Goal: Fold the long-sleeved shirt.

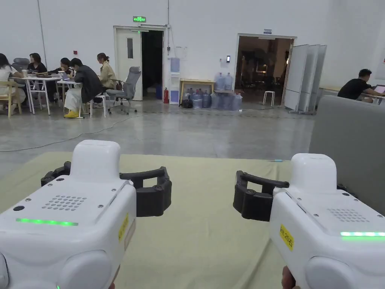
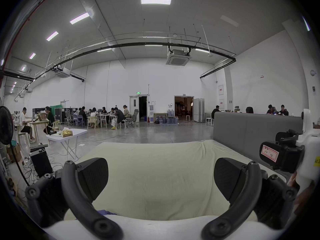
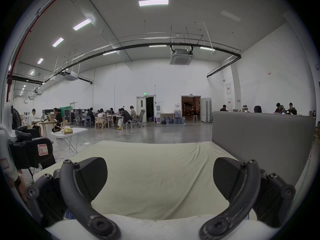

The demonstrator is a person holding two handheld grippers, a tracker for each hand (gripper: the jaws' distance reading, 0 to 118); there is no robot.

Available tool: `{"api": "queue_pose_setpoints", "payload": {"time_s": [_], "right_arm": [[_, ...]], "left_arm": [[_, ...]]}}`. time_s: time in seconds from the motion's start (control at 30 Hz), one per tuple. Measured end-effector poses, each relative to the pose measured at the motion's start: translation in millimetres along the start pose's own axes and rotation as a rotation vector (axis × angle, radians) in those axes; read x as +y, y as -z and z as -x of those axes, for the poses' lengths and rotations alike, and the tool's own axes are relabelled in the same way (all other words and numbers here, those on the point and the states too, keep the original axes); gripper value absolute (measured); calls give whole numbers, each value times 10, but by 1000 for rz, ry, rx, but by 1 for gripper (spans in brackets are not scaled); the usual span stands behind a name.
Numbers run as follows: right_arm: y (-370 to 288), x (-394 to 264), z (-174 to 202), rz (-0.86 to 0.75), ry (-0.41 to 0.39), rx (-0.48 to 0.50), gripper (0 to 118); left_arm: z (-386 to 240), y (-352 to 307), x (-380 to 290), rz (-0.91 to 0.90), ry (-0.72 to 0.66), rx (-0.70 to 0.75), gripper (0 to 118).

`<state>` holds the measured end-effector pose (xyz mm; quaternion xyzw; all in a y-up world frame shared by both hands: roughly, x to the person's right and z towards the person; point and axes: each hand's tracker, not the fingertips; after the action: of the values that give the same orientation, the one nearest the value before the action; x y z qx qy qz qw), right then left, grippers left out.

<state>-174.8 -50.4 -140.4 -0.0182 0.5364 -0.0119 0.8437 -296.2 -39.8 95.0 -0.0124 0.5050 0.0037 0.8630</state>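
Note:
Both grippers hang side by side over a table covered with a pale yellow-green cloth. My left gripper is open, its black jaws wide apart with nothing between them; the same shows in the left gripper view. My right gripper is open and empty too, as in its own view. A sliver of blue fabric peeks out just under the left gripper, near the table's front edge, and also under the right gripper view's left jaw. I cannot tell whether it is the shirt.
A grey padded partition stands along the table's right side. Past the far edge lies bare concrete floor. People sit at tables at the back left and back right. A white folding table and a fan stand to the left.

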Motion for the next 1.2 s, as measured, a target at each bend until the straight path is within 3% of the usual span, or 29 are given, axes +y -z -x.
{"api": "queue_pose_setpoints", "payload": {"time_s": [0.33, 1.2], "right_arm": [[-25, -32, 39, -11, -42, 9, 118], [-12, -43, 33, 0, -14, 10, 118]], "left_arm": [[-3, -7, -8, 4, -8, -9, 117], [55, 3, -20, 17, -14, -23, 117]]}}
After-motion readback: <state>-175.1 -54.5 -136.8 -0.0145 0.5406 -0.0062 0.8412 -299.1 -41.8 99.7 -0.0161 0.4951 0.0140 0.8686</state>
